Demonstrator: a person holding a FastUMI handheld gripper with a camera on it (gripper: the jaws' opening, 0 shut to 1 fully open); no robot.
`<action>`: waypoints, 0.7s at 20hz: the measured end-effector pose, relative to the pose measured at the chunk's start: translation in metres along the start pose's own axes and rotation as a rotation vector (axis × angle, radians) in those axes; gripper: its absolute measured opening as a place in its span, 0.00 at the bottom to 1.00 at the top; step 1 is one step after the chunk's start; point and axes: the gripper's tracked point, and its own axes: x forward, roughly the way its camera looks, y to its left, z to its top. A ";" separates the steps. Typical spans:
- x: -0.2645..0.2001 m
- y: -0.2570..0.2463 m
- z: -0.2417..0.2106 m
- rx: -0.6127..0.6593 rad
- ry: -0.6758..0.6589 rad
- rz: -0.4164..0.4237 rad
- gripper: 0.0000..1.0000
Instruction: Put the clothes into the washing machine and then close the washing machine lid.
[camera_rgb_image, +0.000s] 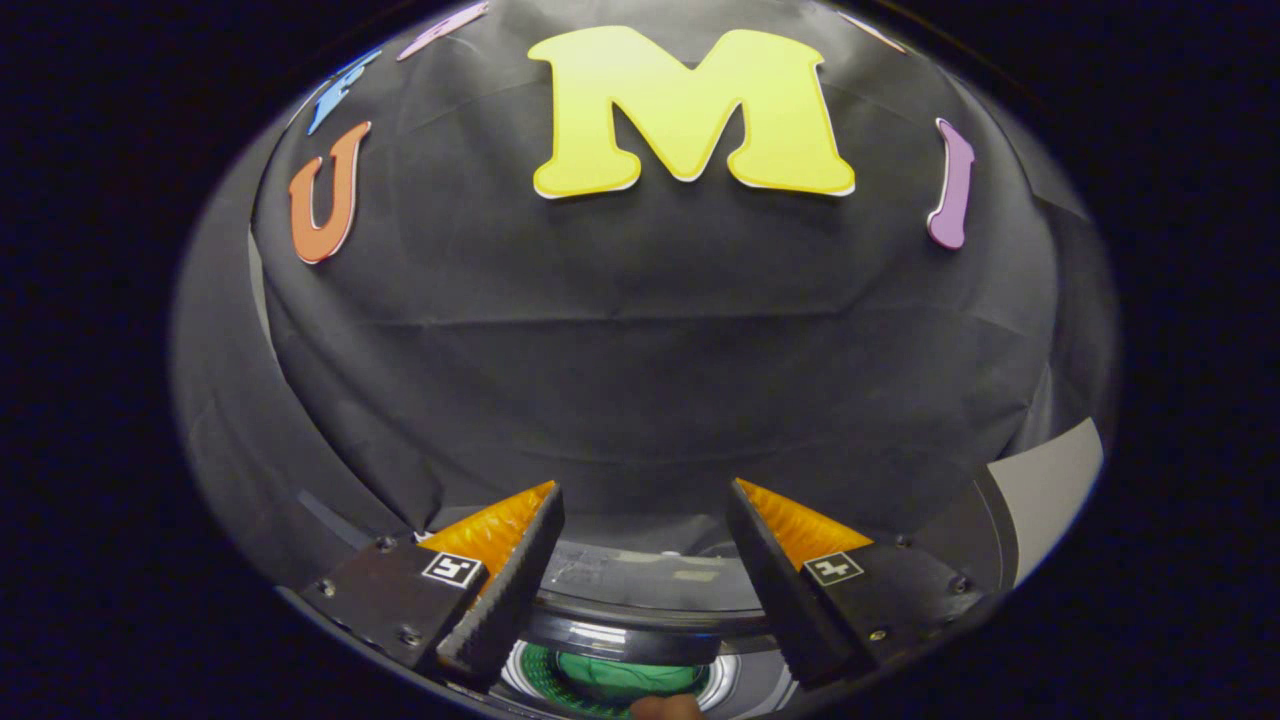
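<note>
My gripper is open, with nothing between its black ribbed fingers, and it is held above the washing machine. Below and between the fingers I see the machine's dark round lid, glossy and partly see-through. Under its near edge is the round drum opening with a white rim. Something green, apparently cloth, lies inside the drum. I cannot tell whether the lid is fully raised or partly lowered. A small brownish tip, perhaps a finger, shows at the near side of the opening.
The booth's black cloth wall rises straight ahead, just beyond the machine. A light grey panel stands to the right of the right finger.
</note>
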 end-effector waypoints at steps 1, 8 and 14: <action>0.001 0.000 0.000 -0.001 -0.004 0.000 1.00; 0.002 0.001 0.001 -0.004 -0.030 0.006 1.00; 0.011 0.004 -0.004 0.053 -0.006 0.040 1.00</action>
